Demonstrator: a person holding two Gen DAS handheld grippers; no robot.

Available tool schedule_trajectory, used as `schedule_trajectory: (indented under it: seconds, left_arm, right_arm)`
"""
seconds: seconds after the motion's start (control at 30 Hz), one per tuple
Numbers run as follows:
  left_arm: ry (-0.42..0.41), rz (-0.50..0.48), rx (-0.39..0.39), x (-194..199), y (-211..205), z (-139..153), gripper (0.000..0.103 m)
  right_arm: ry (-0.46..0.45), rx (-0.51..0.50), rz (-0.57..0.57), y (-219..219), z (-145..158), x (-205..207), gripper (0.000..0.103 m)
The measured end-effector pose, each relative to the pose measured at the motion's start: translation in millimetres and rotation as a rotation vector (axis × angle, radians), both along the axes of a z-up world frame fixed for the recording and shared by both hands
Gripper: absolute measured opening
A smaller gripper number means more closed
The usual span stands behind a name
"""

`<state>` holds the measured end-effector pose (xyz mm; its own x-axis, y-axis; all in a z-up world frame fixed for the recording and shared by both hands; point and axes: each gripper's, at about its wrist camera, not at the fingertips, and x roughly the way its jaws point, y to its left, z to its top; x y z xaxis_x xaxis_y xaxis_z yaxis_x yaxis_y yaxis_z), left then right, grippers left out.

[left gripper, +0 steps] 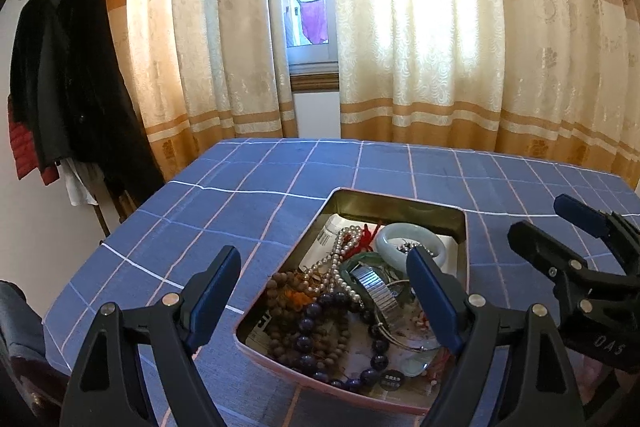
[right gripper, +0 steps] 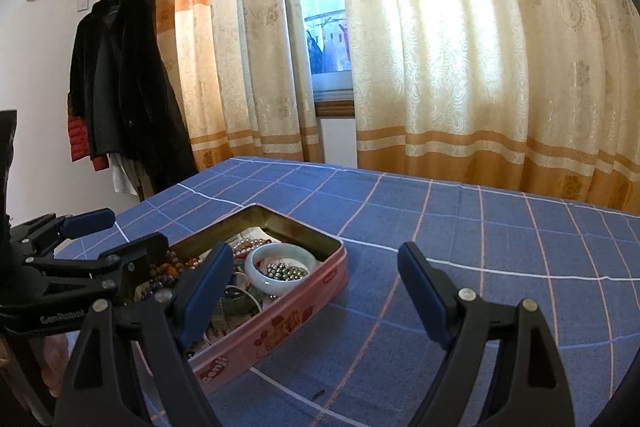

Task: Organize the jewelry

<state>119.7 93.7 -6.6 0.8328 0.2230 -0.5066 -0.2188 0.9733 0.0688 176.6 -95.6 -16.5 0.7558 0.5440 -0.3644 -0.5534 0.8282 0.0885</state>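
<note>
A pink tin (left gripper: pixel 400 202) lies open on the blue checked cloth, full of jewelry. In it I see a pearl necklace (left gripper: pixel 335 261), a pale jade bangle (left gripper: pixel 400 233), dark purple beads (left gripper: pixel 310 323), brown wooden beads (left gripper: pixel 282 289) and a metal watch band (left gripper: pixel 378 293). My left gripper (left gripper: pixel 324 287) hovers open over the tin's near end, nothing between its fingers. My right gripper (right gripper: pixel 316 275) is open too, just right of the tin (right gripper: pixel 280 331), its left finger (right gripper: pixel 208 283) above the rim. The bangle (right gripper: pixel 266 254) rings small silver beads (right gripper: pixel 286 271). Each gripper shows in the other's view: right (left gripper: pixel 550 223), left (right gripper: pixel 120 231).
The blue checked tablecloth (right gripper: pixel 480 267) stretches wide to the right of the tin and behind it. Cream and orange curtains (left gripper: pixel 440 47) hang behind the table. Dark coats (left gripper: pixel 68 87) hang at the left. A tiny dark item (right gripper: pixel 318 394) lies on the cloth near the front.
</note>
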Motion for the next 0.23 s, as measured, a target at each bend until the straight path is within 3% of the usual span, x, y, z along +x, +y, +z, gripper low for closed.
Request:
schedule_trajectory:
  seconds: [0.23]
  left_arm:
    - [-0.016,-0.005,0.008,-3.4,-0.6,-0.5,0.085]
  right_arm:
    - [0.004,-0.008,-0.004,-0.6,-1.9,-0.5,0.087]
